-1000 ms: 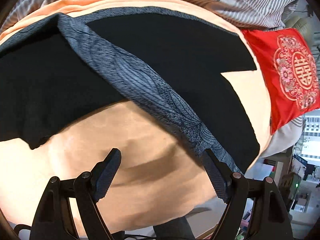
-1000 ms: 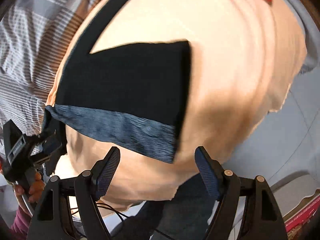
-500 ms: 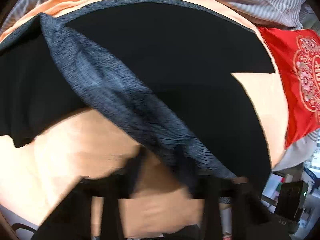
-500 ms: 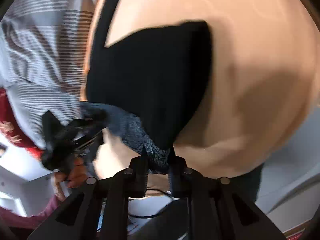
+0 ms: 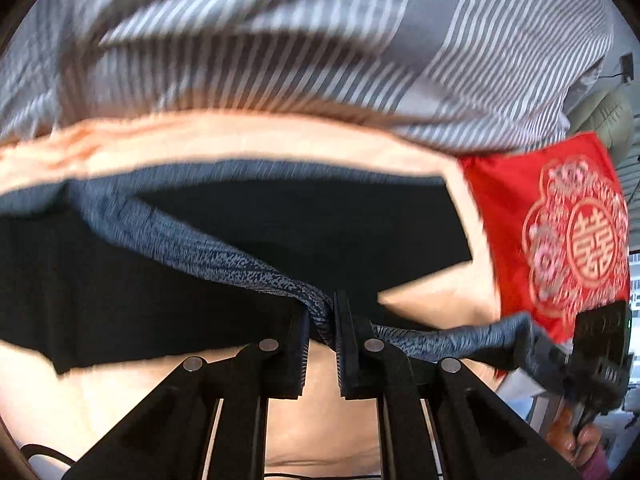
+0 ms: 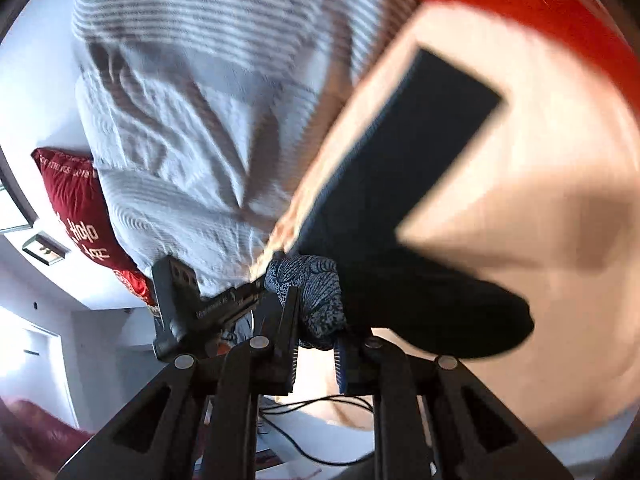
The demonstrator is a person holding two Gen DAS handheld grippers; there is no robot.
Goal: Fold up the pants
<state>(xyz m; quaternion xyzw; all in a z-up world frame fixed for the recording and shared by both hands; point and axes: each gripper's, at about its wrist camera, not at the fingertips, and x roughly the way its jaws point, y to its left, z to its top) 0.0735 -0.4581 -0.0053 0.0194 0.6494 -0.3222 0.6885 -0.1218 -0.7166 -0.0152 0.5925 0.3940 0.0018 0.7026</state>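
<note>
Black pants (image 5: 280,232) with a blue-grey patterned waistband (image 5: 192,240) lie on a peach sheet (image 5: 280,140). My left gripper (image 5: 322,320) is shut on the waistband, pinching it between its pads. My right gripper (image 6: 316,320) is shut on the other end of the waistband (image 6: 316,292), with a black leg (image 6: 416,152) stretching away over the sheet. The right gripper also shows at the lower right of the left wrist view (image 5: 560,352), holding the band taut. The left gripper shows in the right wrist view (image 6: 188,304).
A grey striped duvet (image 5: 320,40) is bunched behind the sheet. A red embroidered cushion (image 5: 560,232) lies at the right. Another red cushion (image 6: 80,208) and white walls show in the right wrist view. Cables (image 6: 312,404) hang below.
Both grippers went from open above the pants to shut on the waistband. They have lifted it, and both views have tilted up toward the duvet.
</note>
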